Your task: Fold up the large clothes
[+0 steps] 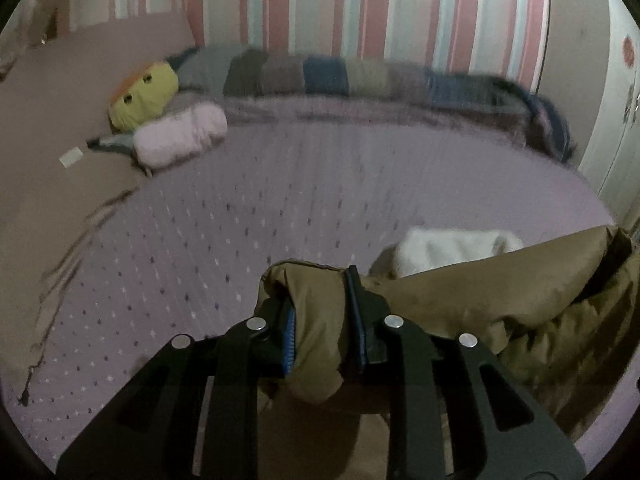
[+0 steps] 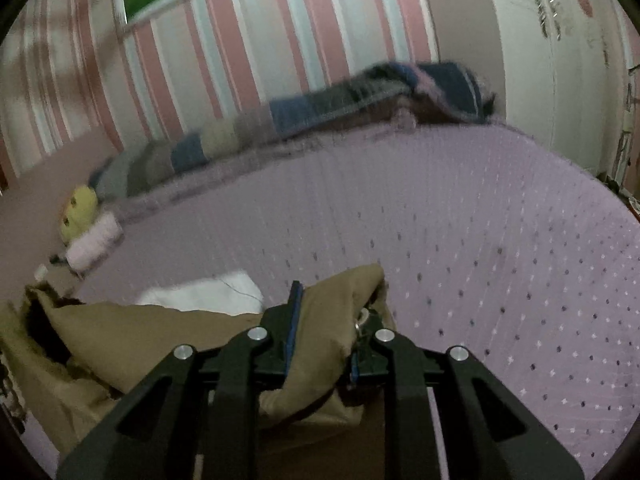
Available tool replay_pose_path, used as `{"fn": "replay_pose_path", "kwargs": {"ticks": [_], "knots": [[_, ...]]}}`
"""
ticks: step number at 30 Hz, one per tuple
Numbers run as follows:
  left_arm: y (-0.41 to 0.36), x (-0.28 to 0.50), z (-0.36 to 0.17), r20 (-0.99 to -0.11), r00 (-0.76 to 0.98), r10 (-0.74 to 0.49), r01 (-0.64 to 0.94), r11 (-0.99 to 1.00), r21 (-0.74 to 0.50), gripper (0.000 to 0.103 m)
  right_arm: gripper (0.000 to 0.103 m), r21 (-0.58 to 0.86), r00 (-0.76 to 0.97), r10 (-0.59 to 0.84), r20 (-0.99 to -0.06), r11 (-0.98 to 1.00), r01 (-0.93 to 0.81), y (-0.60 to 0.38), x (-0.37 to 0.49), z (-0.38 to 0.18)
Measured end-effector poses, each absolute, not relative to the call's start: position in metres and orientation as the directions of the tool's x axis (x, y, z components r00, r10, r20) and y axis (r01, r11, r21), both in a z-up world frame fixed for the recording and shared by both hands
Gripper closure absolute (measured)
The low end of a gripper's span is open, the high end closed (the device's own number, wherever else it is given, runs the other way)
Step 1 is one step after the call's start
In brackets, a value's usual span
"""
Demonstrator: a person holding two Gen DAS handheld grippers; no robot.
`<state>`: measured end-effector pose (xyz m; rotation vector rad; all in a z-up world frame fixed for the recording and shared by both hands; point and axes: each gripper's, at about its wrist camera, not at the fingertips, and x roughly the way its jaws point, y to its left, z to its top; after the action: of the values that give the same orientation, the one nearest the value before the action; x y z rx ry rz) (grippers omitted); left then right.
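Observation:
A large olive-brown jacket (image 1: 472, 292) with a white lining (image 1: 452, 248) is held up over a lilac dotted bed. My left gripper (image 1: 320, 312) is shut on a bunched edge of the jacket, and the rest of it hangs away to the right. In the right wrist view my right gripper (image 2: 328, 320) is shut on another edge of the same jacket (image 2: 132, 336), near a metal snap. There the fabric stretches off to the left, with the white lining (image 2: 204, 292) showing behind it.
The lilac dotted bedsheet (image 1: 240, 208) spreads ahead. A striped blanket roll (image 1: 360, 76) lies along the pink striped wall. A yellow plush toy (image 1: 144, 94) and a pink roll (image 1: 180, 134) sit at the far left. A white wardrobe (image 2: 560, 48) stands on the right.

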<state>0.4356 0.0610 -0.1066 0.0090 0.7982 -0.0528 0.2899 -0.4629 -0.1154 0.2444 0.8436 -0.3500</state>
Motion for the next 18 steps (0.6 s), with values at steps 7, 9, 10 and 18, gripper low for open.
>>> {"fn": "replay_pose_path", "kwargs": {"ticks": [7, 9, 10, 18], "knots": [[0.052, 0.462, -0.14, -0.756, 0.654, -0.032, 0.078, 0.997, 0.025, 0.077, 0.075, 0.104, 0.558, -0.154, -0.816, 0.91, 0.402, -0.475, 0.299, -0.154], [0.057, 0.463, -0.137, -0.776, 0.628, -0.066, 0.09, 0.996, -0.012, 0.063, 0.056, 0.143, 0.54, -0.1, -0.836, 0.91, 0.389, -0.479, 0.3, -0.152], [0.055, 0.463, -0.136, -0.777, 0.628, -0.048, 0.072, 0.997, -0.003, 0.033, 0.038, 0.182, 0.537, -0.052, -0.842, 0.91, 0.372, -0.48, 0.3, -0.148], [0.074, 0.425, -0.101, -0.728, 0.685, 0.018, 0.053, 0.996, 0.075, 0.003, 0.002, 0.326, 0.61, 0.005, -0.793, 0.849, 0.417, -0.505, 0.267, -0.098]]}}
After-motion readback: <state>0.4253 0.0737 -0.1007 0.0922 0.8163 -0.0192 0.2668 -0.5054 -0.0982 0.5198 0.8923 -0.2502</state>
